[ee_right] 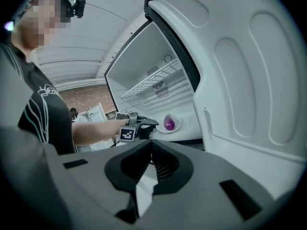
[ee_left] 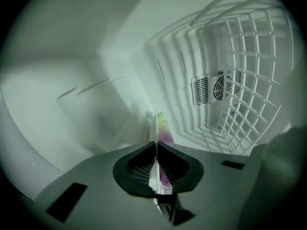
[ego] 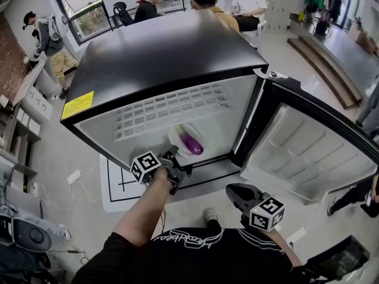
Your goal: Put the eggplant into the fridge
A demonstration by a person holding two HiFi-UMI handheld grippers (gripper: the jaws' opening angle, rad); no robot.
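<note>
A purple eggplant (ego: 190,142) lies on a white plate (ego: 174,136) inside the open fridge (ego: 166,52), low near its floor. My left gripper (ego: 176,156) reaches in through the front opening and is shut on the plate's near rim. In the left gripper view the thin plate edge (ee_left: 153,128) stands between the closed jaws, with the eggplant (ee_left: 166,136) just right of it. The right gripper view shows the eggplant (ee_right: 169,123), the plate (ee_right: 179,127) and the left gripper (ee_right: 149,123) from the side. My right gripper (ego: 234,193) (ee_right: 151,143) hangs outside the fridge, shut and empty.
The fridge door (ego: 308,152) stands open to the right, close beside my right gripper. A white wire shelf (ego: 172,108) (ee_left: 249,80) spans the compartment above the plate, and a fan vent (ee_left: 218,87) sits on the back wall. Several people stand or sit behind the fridge.
</note>
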